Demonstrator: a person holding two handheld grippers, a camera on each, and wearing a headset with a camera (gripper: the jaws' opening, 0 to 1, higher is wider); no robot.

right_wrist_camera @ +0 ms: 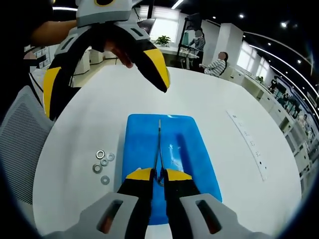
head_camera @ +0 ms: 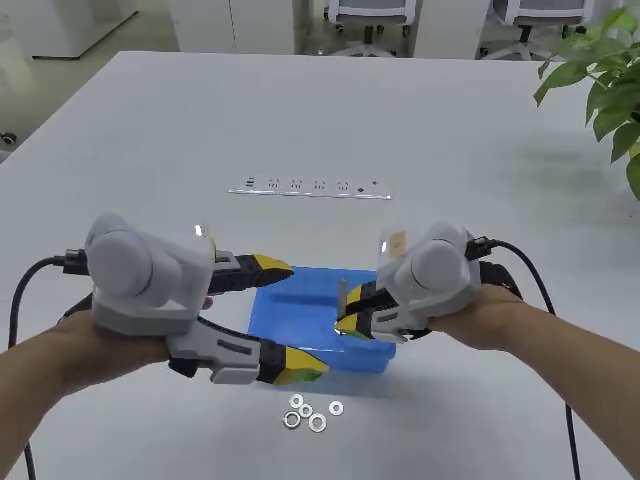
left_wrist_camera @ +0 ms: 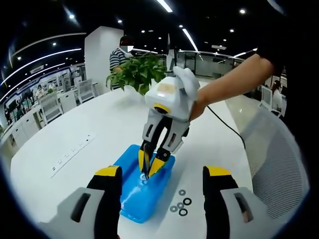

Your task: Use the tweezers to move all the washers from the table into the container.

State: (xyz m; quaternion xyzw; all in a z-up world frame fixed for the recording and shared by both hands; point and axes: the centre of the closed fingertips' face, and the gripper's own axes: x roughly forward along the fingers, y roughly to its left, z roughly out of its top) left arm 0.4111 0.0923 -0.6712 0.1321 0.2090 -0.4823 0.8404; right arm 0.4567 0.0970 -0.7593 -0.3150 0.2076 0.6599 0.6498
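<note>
The white desk [head_camera: 420, 130] carries a shallow blue container [head_camera: 300, 290] between the two tools. The left hand-held gripper [head_camera: 305, 320] reaches in level from the left, empty, its jaws wide apart across the container's left end. The right hand-held gripper [right_wrist_camera: 158, 175] is clamped on the tweezers [right_wrist_camera: 159, 144]. Its own view shows their thin length running out over the container, where the head view catches just a short metal sliver. The left gripper view shows it pitched steeply down. Five washers [head_camera: 310, 412] lie on the desk, just beside the container's near edge.
</note>
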